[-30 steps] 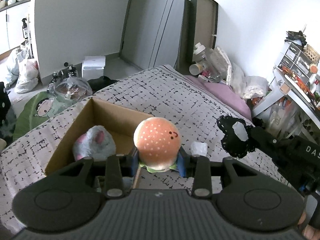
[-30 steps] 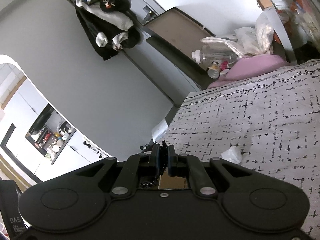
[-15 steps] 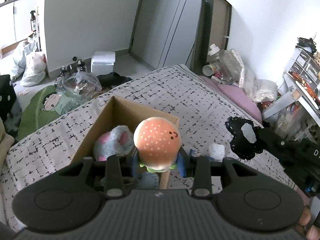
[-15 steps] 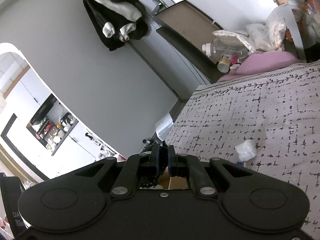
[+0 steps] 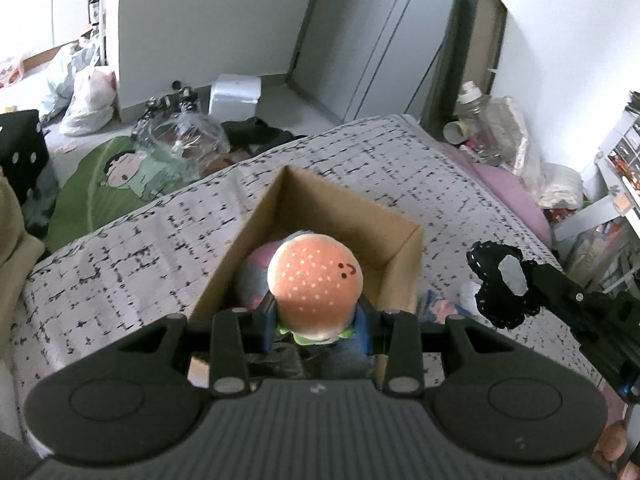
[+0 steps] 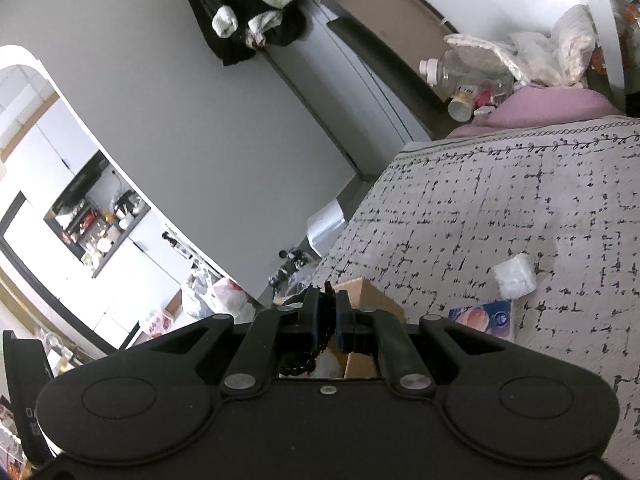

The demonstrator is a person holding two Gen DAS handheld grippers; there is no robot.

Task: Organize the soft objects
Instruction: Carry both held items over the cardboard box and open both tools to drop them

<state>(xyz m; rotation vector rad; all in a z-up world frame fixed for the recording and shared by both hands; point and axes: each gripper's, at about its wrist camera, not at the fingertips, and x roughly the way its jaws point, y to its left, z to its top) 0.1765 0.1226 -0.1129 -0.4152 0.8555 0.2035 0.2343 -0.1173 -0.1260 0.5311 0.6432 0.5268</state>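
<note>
A bed point(image 5: 400, 168) with a grey coverlet printed in black dashes fills the middle of the room, a pink pillow point(image 5: 508, 196) at its far right corner. Beyond it stand pale grey walls point(image 5: 200, 20) and a tall grey wardrobe point(image 5: 380, 32), with dark clothes point(image 6: 256, 4) hanging high on its door. On the grey floor point(image 5: 304, 112) to the left lie white plastic bags point(image 5: 86, 92), a green cartoon cushion point(image 5: 100, 184) and a small white box point(image 5: 234, 94). Far left, an arched opening shows white kitchen cabinets point(image 6: 52, 160). Soft daylight, no hard shadows
</note>
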